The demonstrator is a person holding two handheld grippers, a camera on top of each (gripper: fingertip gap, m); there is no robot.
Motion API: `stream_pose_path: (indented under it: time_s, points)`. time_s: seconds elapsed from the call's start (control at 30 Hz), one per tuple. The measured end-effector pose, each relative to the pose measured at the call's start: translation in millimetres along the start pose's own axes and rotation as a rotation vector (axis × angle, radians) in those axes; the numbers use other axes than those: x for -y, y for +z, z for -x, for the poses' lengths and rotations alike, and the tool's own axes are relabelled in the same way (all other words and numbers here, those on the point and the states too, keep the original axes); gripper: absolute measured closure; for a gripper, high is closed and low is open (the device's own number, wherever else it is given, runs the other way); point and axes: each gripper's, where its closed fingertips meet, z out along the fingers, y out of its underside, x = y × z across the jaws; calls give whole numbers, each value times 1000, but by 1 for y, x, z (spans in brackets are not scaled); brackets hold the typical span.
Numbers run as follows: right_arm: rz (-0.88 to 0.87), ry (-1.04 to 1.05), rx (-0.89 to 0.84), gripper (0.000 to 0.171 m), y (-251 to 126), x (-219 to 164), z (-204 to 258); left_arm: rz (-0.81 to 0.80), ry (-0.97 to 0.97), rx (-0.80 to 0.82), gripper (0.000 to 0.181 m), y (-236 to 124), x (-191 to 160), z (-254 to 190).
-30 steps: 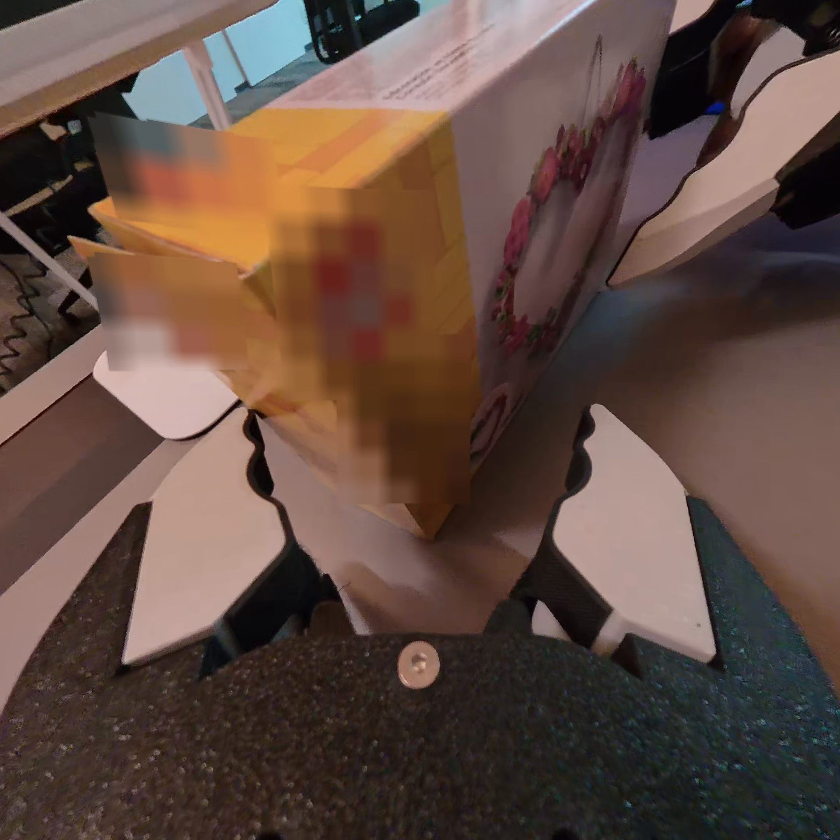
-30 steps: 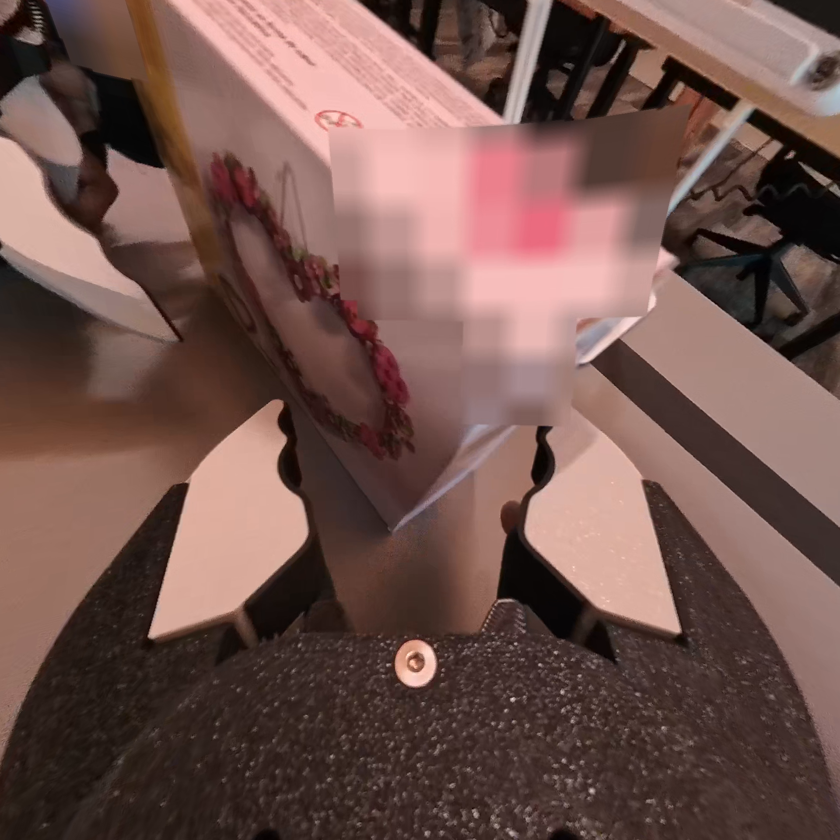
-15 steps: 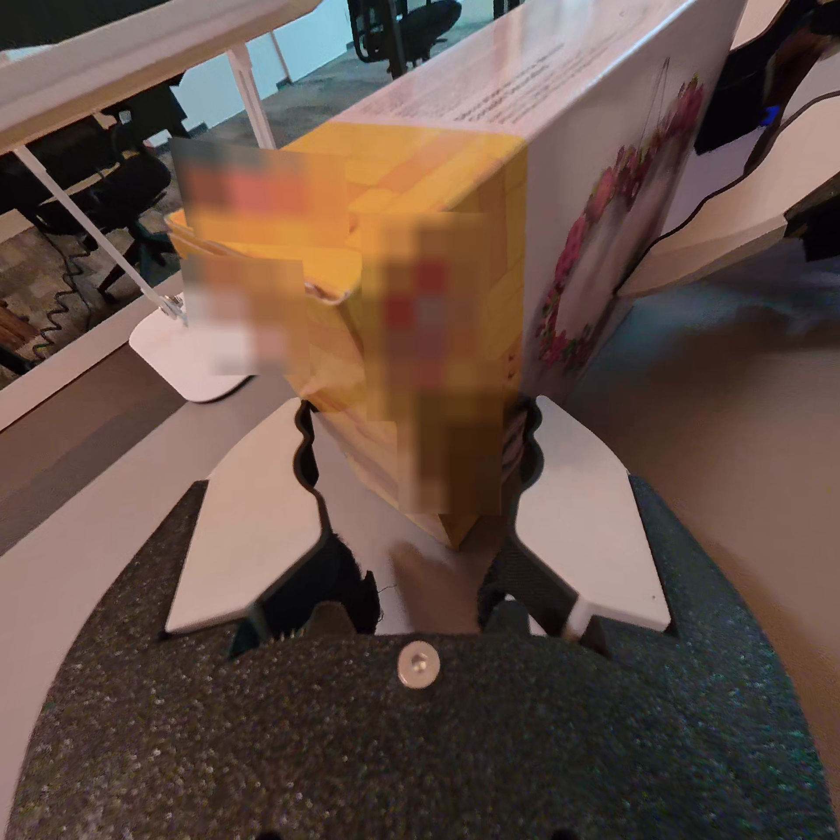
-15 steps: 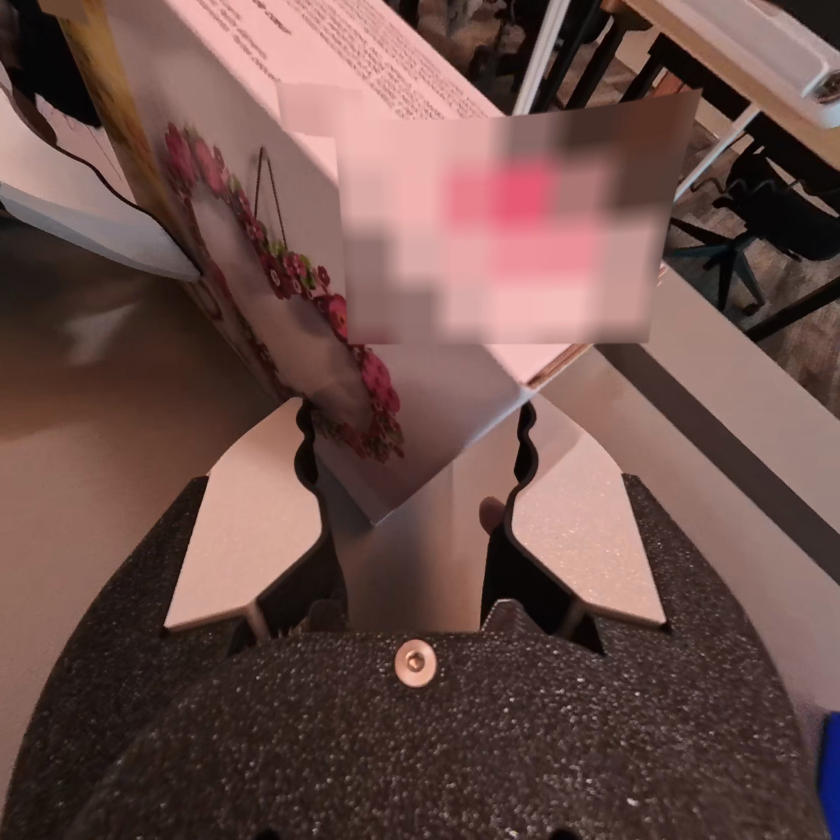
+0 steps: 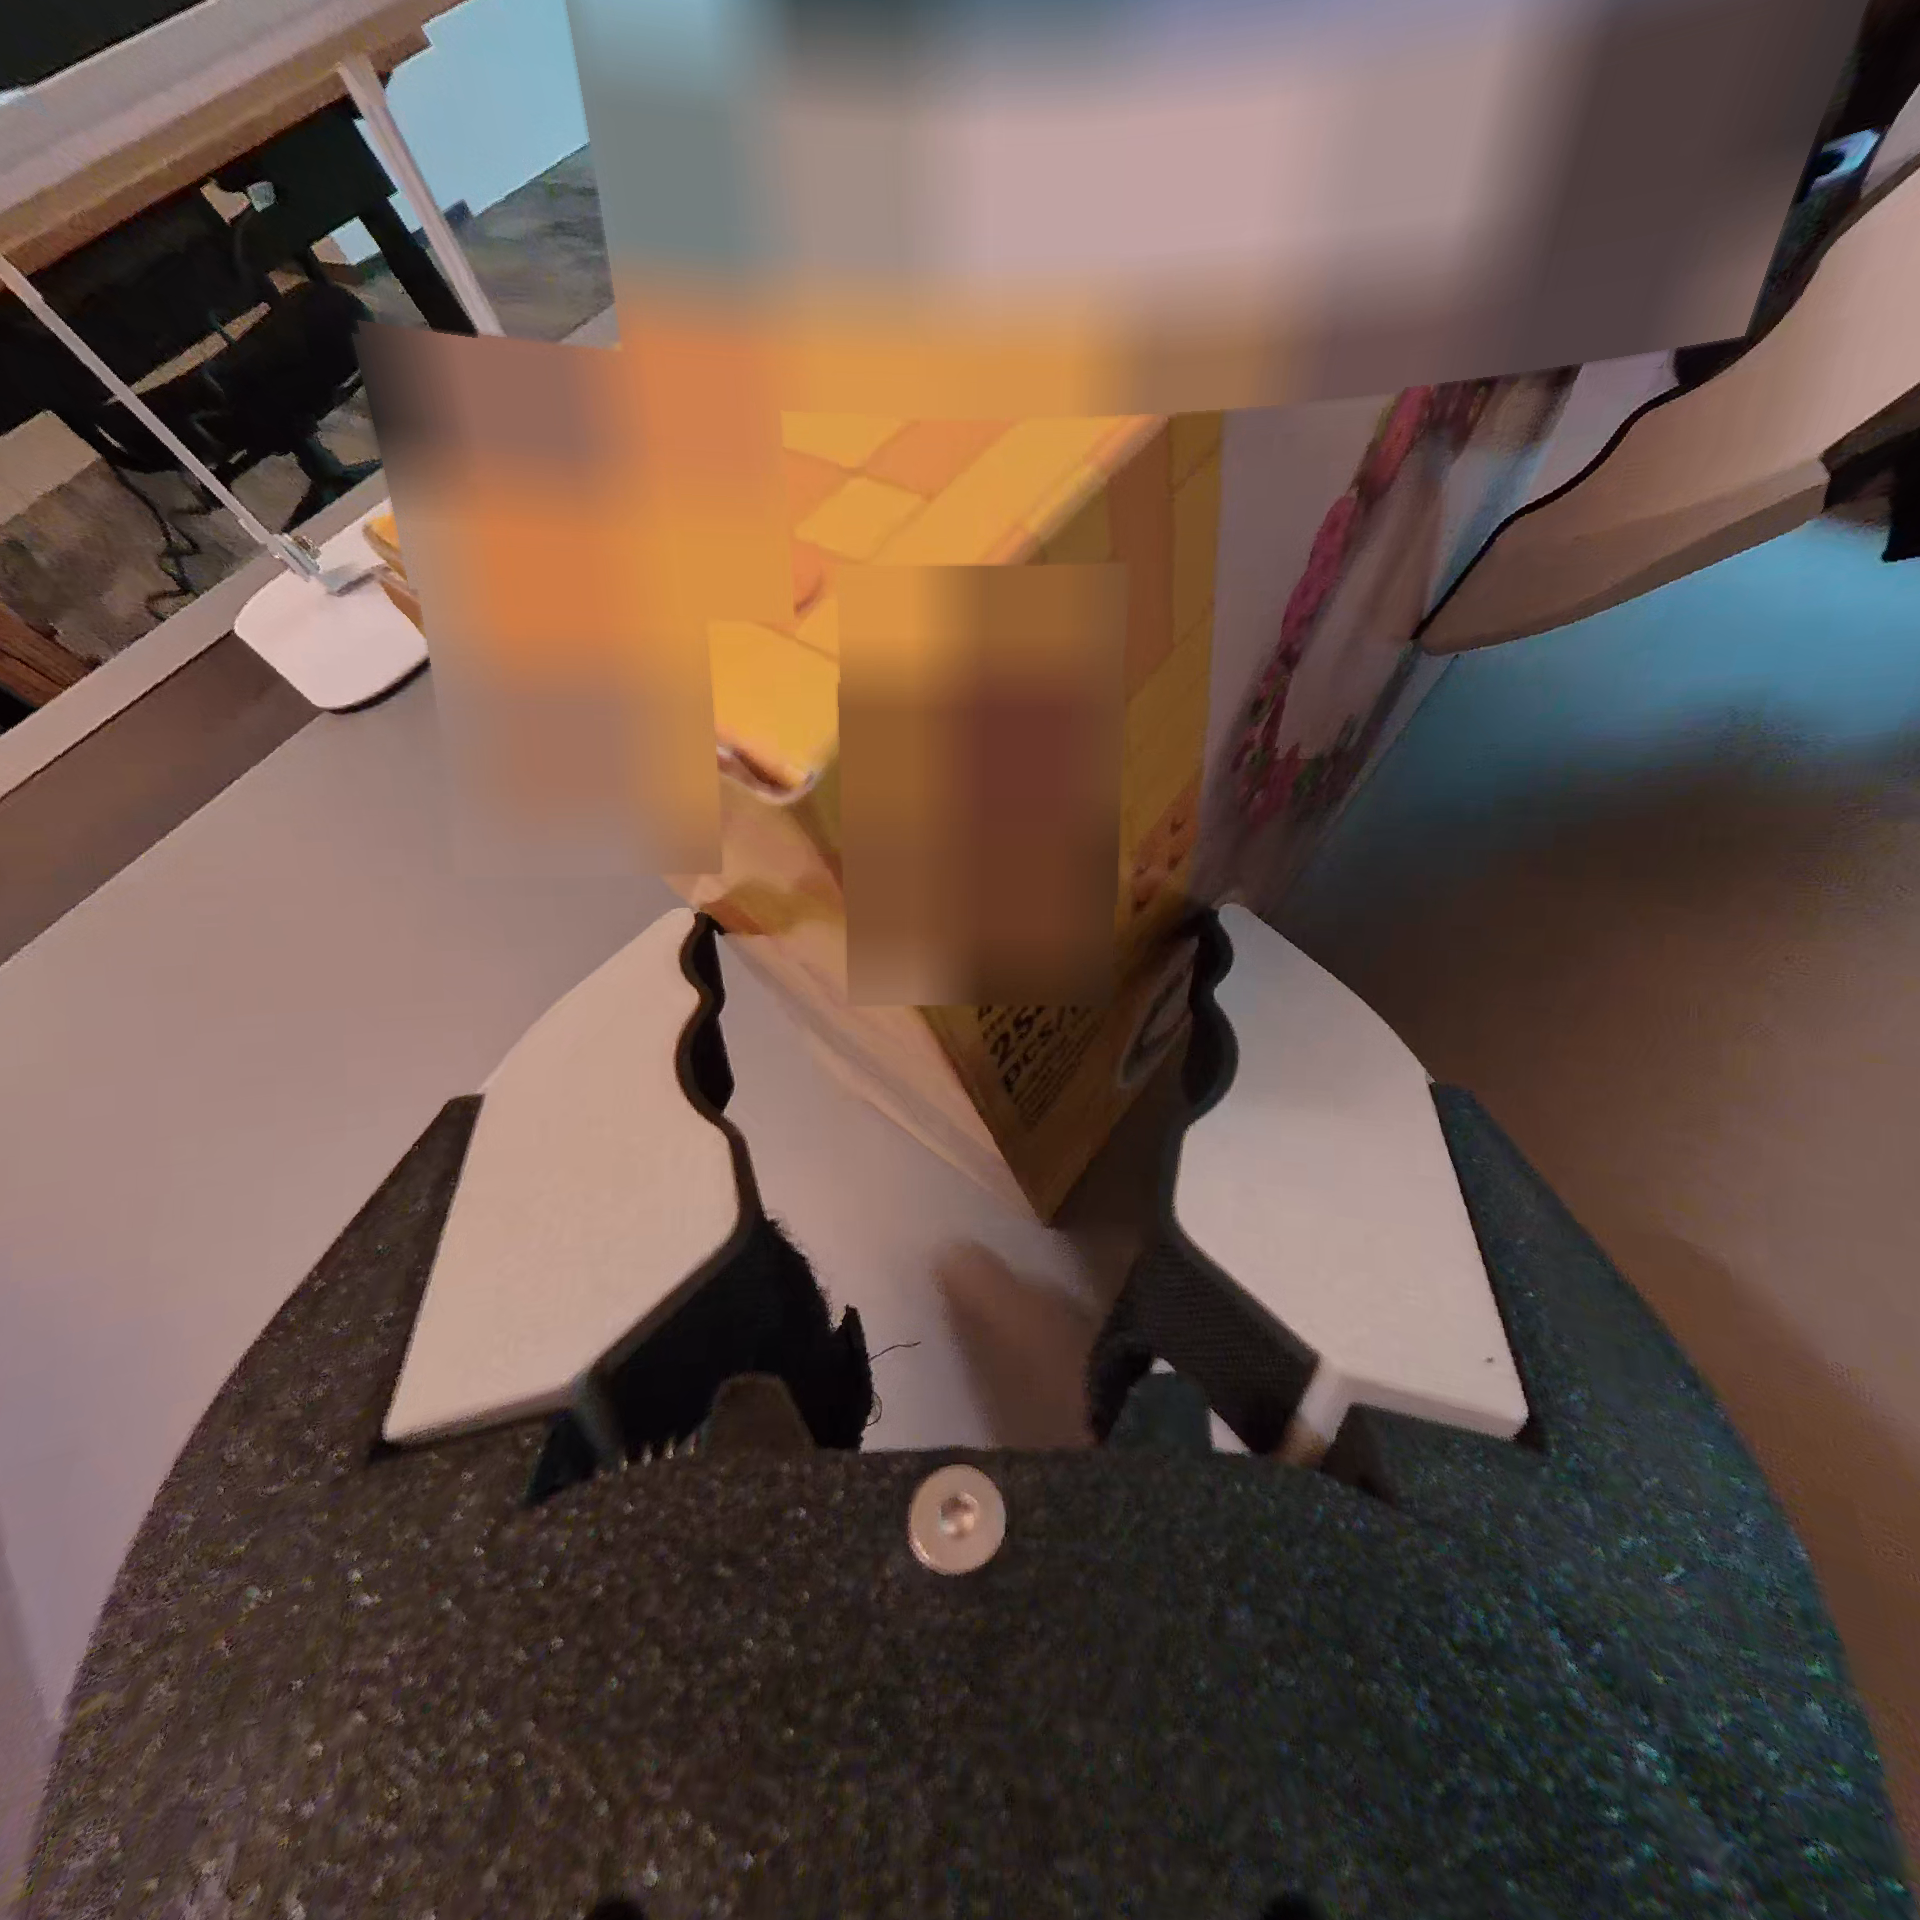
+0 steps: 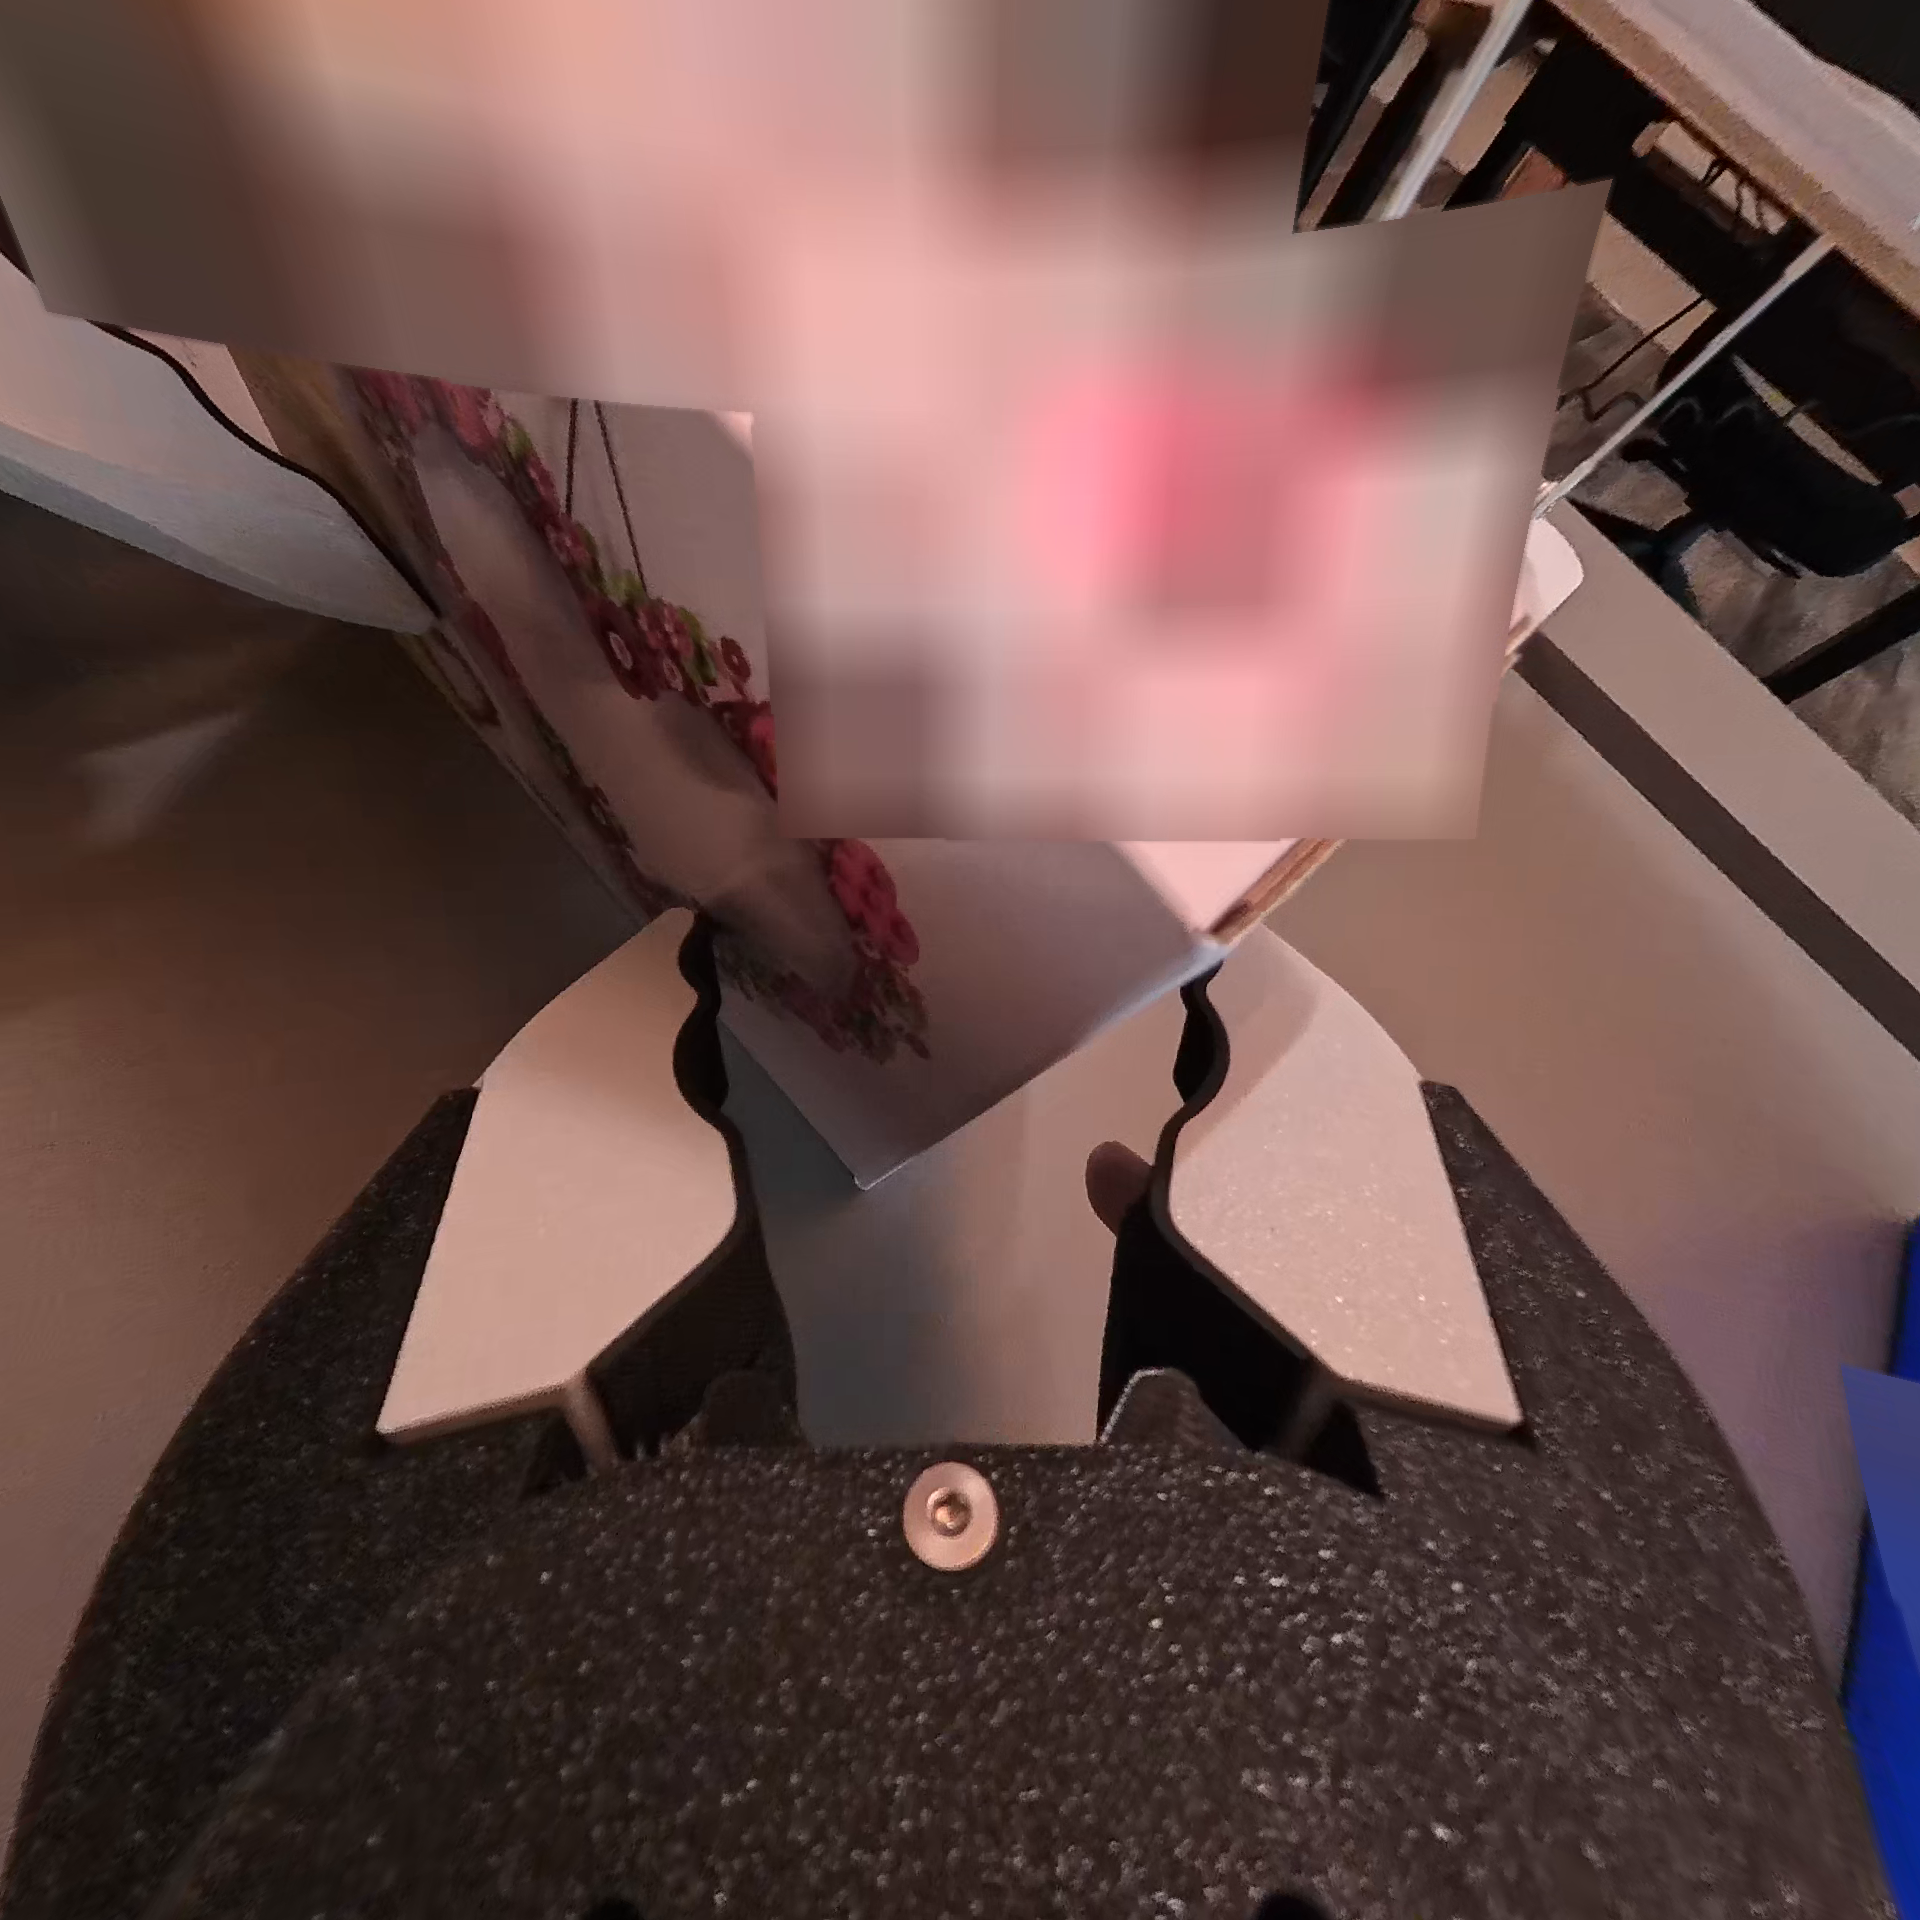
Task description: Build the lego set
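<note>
The lego box (image 5: 935,488) has a yellow end and a white face printed with a pink flower wreath (image 6: 644,748). It is tilted, with a lower corner close over the grey table (image 5: 260,935). My left gripper (image 5: 951,935) is closed on the yellow end, with both fingertips against the box. My right gripper (image 6: 945,956) is closed on the opposite white end, with one fingertip on the flowered face. Each view shows a white finger of the other gripper at the far end, the right one in the left wrist view (image 5: 1662,520) and the left one in the right wrist view (image 6: 208,520). Blur patches hide much of the box.
A white lamp base (image 5: 332,644) stands near the table's far edge. Beyond the edge are other desks, chairs and cables (image 6: 1766,468). A blue object (image 6: 1886,1558) shows at the right edge of the right wrist view.
Both grippers moved in onto the box ends and their fingers closed against it. The box now fills more of each view and sits tilted between them.
</note>
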Motion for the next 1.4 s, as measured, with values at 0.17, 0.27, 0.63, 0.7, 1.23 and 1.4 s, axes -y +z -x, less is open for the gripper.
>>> stream_pose_path:
  time_s: [0.17, 0.27, 0.63, 0.7, 1.23, 1.4]
  points:
    - [0, -8, -51, 85, -26, -5, 21, 30, 31, 9, 95, -21, -3, -23]
    - [12, -4, -62, 85, -35, -8, 28, 49, 32, 5, 95, -28, -4, -32]
    - [108, 7, 36, 70, -31, -15, 27, 124, -12, -42, 70, -24, -13, -39]
    - [148, -11, 56, 55, -37, -18, 20, 125, -79, -64, 55, -29, -14, -41]
    - [408, -529, 502, 55, -21, 95, 51, -241, -308, -25, 59, -88, 24, -49]
    - [549, -592, 555, 62, -1, 90, 66, -291, -362, -40, 65, -97, 23, -52]
